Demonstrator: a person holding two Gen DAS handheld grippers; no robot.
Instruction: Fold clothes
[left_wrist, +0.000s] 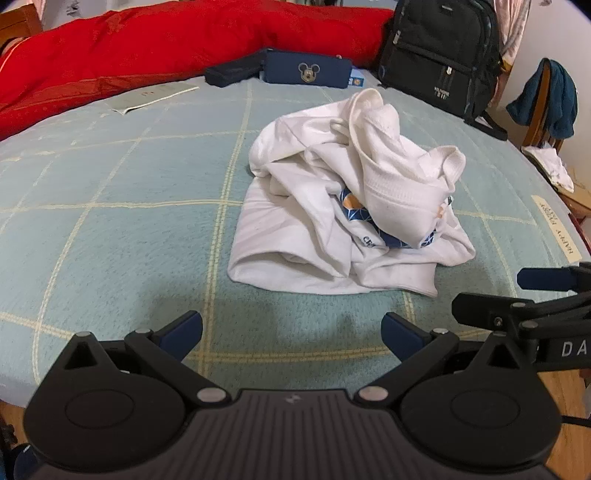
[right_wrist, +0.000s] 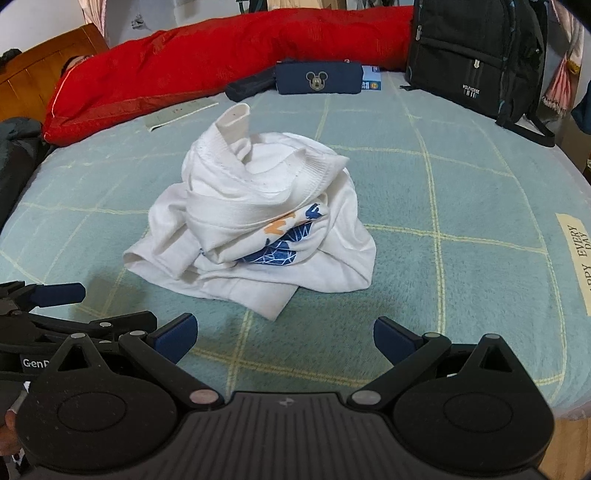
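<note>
Left wrist view: the left gripper (left_wrist: 291, 338) hovers over the pale green checked blanket (left_wrist: 110, 221), jaws spread wide and empty, blue pads touching nothing. Ahead lies a crumpled white sweatshirt (left_wrist: 343, 206) with a blue and orange print, mostly buried in folds. The right gripper (left_wrist: 517, 295) enters from the right edge, cut off. Behind: a red duvet (left_wrist: 147, 48), a navy Mickey Mouse pouch (left_wrist: 306, 70) and a black backpack (left_wrist: 439, 48).

Right wrist view: the right gripper (right_wrist: 284, 338) is likewise wide open and empty, near the sweatshirt (right_wrist: 258, 221) mid-bed. The left gripper (right_wrist: 59, 306) shows partly at the left edge. A label (right_wrist: 576, 258) on the blanket is cut off.
</note>
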